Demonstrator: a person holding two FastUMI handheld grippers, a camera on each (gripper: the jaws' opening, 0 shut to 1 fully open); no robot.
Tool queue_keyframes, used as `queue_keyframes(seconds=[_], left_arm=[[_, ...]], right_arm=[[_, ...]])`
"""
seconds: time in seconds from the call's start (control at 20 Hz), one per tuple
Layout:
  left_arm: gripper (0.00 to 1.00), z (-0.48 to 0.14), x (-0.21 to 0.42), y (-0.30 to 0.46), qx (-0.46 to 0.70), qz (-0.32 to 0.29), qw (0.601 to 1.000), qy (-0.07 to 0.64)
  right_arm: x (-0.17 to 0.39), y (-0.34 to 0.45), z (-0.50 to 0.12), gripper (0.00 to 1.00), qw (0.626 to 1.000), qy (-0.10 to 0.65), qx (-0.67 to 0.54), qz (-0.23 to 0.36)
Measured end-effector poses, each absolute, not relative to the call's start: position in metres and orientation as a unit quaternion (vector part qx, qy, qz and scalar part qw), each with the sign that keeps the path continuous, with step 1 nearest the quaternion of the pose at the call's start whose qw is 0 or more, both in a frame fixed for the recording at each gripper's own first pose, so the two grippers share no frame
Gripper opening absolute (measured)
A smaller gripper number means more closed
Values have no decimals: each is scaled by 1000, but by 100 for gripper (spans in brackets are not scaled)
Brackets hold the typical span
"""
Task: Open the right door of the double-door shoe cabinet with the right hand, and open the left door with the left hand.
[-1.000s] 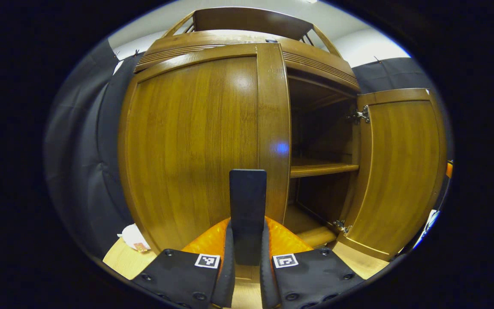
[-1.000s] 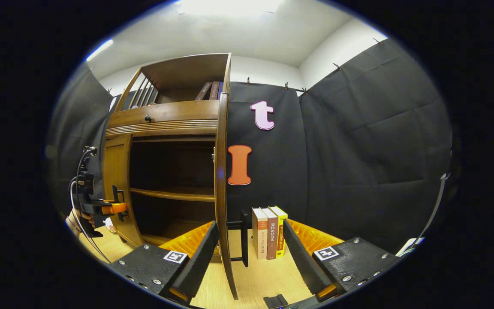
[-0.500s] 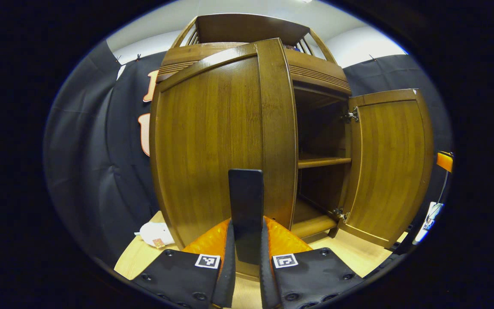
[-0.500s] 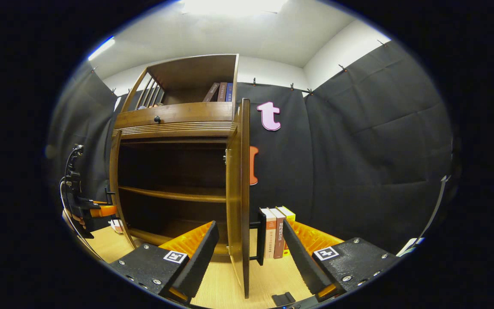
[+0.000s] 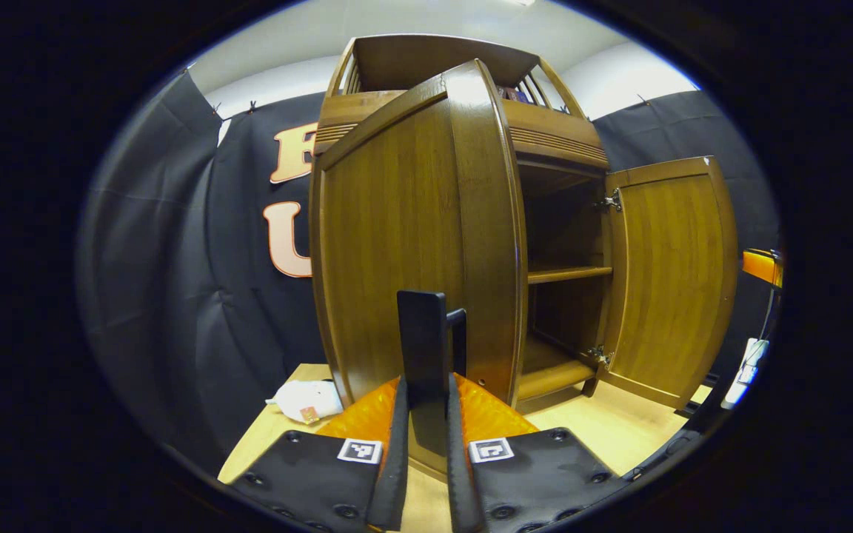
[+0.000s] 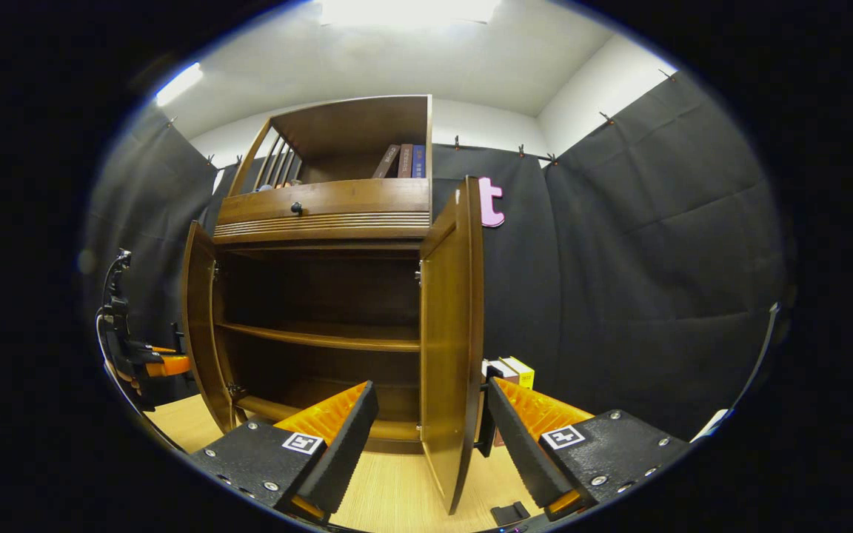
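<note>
The wooden shoe cabinet (image 6: 323,215) stands with both doors swung out. In the left gripper view, the left door (image 5: 404,237) is seen from outside, and my left gripper (image 5: 425,396) is shut on its black bar handle (image 5: 420,337). The right door (image 5: 671,274) hangs wide open beyond it. In the right gripper view, my right gripper (image 6: 430,389) is open, and the right door (image 6: 449,326) stands edge-on between its fingers (image 6: 341,437) without being pressed. That door's dark handle (image 6: 483,418) sits by the right finger. The left gripper (image 6: 164,363), held by a hand, is at the left door (image 6: 197,326).
Inside the cabinet is a bare shelf (image 6: 315,337). Books (image 6: 403,159) stand in the top rack above a drawer knob (image 6: 297,209). More books (image 6: 514,366) stand on the wooden table (image 6: 389,496) behind the right door. A white soft item (image 5: 306,400) lies left of the cabinet.
The left door has swung further out with my left gripper shut on its handle. In the right gripper view, the right door now stands wider and hides most of the books.
</note>
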State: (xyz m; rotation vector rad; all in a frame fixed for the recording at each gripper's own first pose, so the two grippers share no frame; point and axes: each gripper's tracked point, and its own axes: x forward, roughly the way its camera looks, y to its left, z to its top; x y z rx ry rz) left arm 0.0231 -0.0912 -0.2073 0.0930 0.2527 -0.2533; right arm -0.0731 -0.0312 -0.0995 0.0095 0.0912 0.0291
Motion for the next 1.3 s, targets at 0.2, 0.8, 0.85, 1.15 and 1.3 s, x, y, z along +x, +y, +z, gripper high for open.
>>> queue_keyframes(seconds=[0.2, 0.8, 0.85, 1.15, 1.3], left_arm=[[20, -205, 11, -70, 45, -120, 984, 125], [15, -198, 4, -18, 51, -95, 987, 119], [12, -199, 5, -9, 51, -84, 988, 119], [9, -193, 5, 29, 45, -59, 991, 114], [9, -193, 5, 36, 47, -64, 990, 117]], right_arm=[[-75, -16, -99, 92, 999, 45, 4, 25], [-70, 18, -104, 92, 998, 50, 9, 41], [-69, 21, -105, 92, 998, 51, 9, 41], [-63, 39, -111, 92, 997, 57, 11, 50], [-61, 48, -113, 92, 997, 59, 13, 55]])
